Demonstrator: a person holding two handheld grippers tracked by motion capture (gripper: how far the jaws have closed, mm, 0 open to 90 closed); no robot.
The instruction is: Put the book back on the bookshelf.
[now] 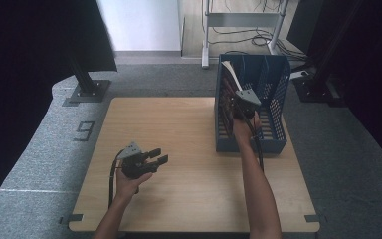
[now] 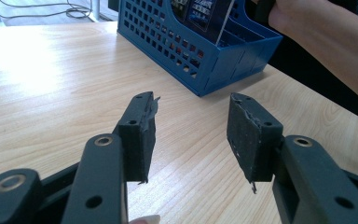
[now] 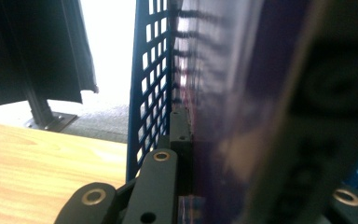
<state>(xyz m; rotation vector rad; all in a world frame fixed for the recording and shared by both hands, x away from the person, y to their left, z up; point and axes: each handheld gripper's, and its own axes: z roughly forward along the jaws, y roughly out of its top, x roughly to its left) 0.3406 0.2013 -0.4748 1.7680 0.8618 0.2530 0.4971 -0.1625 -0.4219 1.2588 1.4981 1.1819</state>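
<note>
A blue lattice file rack point(image 1: 273, 142) stands on the right half of the wooden table point(image 1: 179, 124). In its left compartment a dark-covered book point(image 1: 229, 82) stands upright and leans slightly. My right gripper point(image 1: 238, 108) reaches into that compartment from above and is shut on the book. In the right gripper view the book point(image 3: 223, 93) sits between the jaws of that gripper point(image 3: 242, 154), beside the rack's lattice wall point(image 3: 151, 93). My left gripper point(image 1: 160, 156) hovers over the table's front left, open and empty. Its fingertips point(image 2: 142, 126) point toward the rack point(image 2: 223, 60) and the book point(image 2: 205, 14).
Black stand feet point(image 1: 87, 89) rest on the grey carpet beyond the table's far left corner. A white frame with cables point(image 1: 243, 30) stands behind the rack. A dark curtain hangs at the left. Bare wood lies between the two grippers.
</note>
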